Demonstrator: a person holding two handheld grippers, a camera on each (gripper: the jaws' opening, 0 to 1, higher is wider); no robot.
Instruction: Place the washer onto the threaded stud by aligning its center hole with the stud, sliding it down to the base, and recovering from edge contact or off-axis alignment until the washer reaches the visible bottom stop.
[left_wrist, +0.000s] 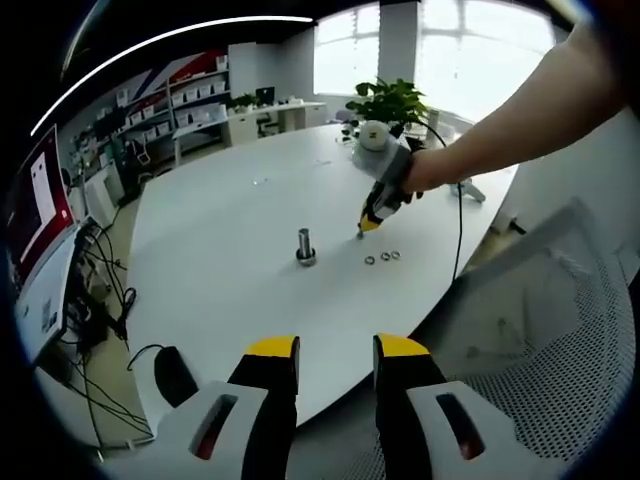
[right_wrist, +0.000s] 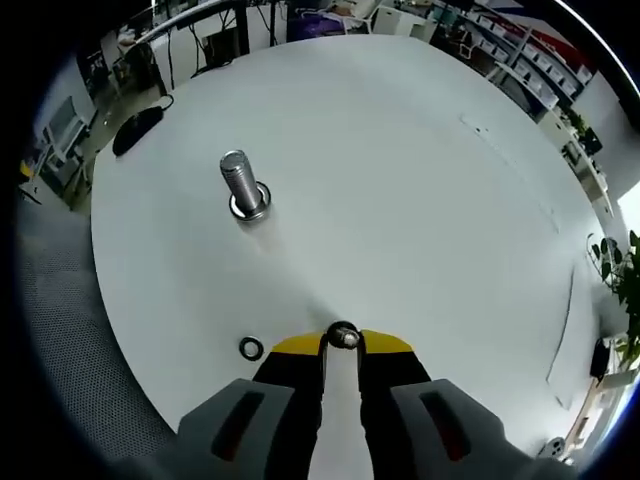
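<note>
White tabletop (right_wrist: 420, 180) carries our threaded stud (right_wrist: 240, 185), standing upright. Our right claw (right_wrist: 343, 343) pinches a washer (right_wrist: 344, 336) at its tips, well apart from the stud; our left claw (left_wrist: 336, 352) hangs open, holding nothing.

In the left gripper view we cannot count the small rings (left_wrist: 383, 258) right of centre with certainty. The right gripper (left_wrist: 362, 232) is too small there to show its grip. The person's arm (left_wrist: 520, 120) is cut off at the upper right.
</note>
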